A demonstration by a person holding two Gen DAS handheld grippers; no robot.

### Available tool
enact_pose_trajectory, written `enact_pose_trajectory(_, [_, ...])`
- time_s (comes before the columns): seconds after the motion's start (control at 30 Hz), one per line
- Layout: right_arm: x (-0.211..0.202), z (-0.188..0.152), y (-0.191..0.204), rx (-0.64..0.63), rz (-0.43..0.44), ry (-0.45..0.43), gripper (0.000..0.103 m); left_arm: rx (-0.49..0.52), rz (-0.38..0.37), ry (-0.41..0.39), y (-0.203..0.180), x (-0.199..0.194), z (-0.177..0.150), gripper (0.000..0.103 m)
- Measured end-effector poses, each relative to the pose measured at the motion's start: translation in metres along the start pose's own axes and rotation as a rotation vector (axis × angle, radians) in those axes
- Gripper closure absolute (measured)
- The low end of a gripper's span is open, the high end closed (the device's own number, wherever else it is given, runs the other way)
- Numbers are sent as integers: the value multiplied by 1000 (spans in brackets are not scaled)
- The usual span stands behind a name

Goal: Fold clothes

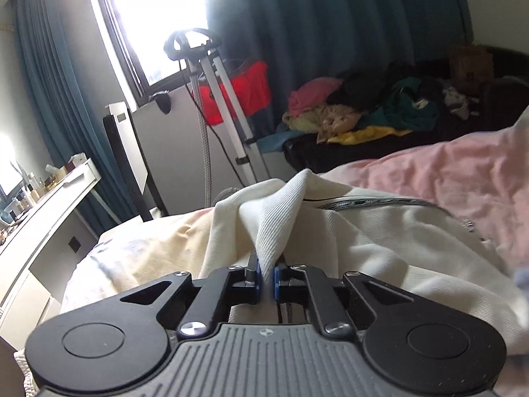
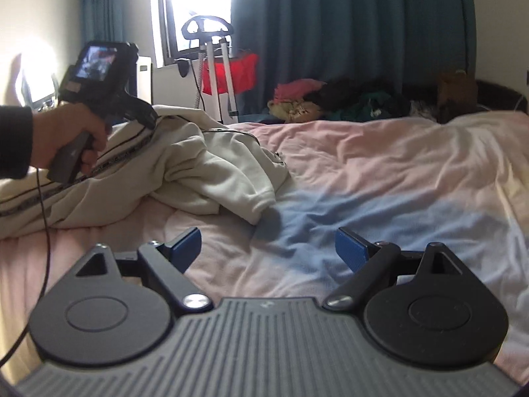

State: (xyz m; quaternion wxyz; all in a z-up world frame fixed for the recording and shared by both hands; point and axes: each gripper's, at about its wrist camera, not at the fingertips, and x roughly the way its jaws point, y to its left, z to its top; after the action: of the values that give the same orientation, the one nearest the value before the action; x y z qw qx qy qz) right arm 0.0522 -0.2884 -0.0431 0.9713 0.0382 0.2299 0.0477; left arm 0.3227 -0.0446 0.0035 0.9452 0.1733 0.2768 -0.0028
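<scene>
A cream garment (image 1: 363,238) with a dark patterned stripe lies crumpled on the pink bed sheet (image 1: 446,172). My left gripper (image 1: 267,276) is shut on a raised fold of its ribbed cream fabric. In the right wrist view the same garment (image 2: 211,165) lies at the left of the bed, and the left gripper (image 2: 150,120) shows there held by a hand at the garment's far edge. My right gripper (image 2: 267,248) is open and empty, low over the bare sheet (image 2: 380,172), a little in front of the garment's sleeve.
A heap of mixed clothes (image 2: 347,99) lies on a dark couch beyond the bed. A garment steamer stand (image 2: 215,66) with a red item stands by the window. A white desk (image 1: 49,205) with bottles is at the left. Teal curtains hang behind.
</scene>
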Motion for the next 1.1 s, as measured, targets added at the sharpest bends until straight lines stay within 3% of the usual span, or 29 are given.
enact_pose_trajectory(0.2, [1, -2, 12, -22, -6, 11, 14, -9, -155, -44, 14, -117, -37, 97])
enact_pose_trajectory(0.43, [-32, -2, 36, -42, 46, -19, 14, -131, -361, -36, 38, -245, -141, 97])
enact_pose_trajectory(0.57, [-55, -5, 53, -61, 49, -41, 14, -129, -411, -1, 31, -278, -207, 97])
enact_pose_trajectory(0.7, [-63, -10, 68, -73, 61, -53, 14, -174, -422, 31, 37, -277, -221, 92])
enact_pose_trajectory(0.8, [-57, -16, 68, -27, 53, -54, 14, -208, -430, 55, 42, -276, -230, 75])
enact_pose_trajectory(0.87, [-50, -20, 65, 16, 37, -51, 14, -231, -437, 14, 49, -281, -221, 48])
enact_pose_trajectory(1.03, [-28, -33, 39, 227, 37, 1, 14, -337, -444, -79, 61, -276, -181, 29])
enact_pose_trajectory(1.1, [-21, -39, 32, 266, 54, 12, 14, -383, -451, -117, 65, -268, -174, 29])
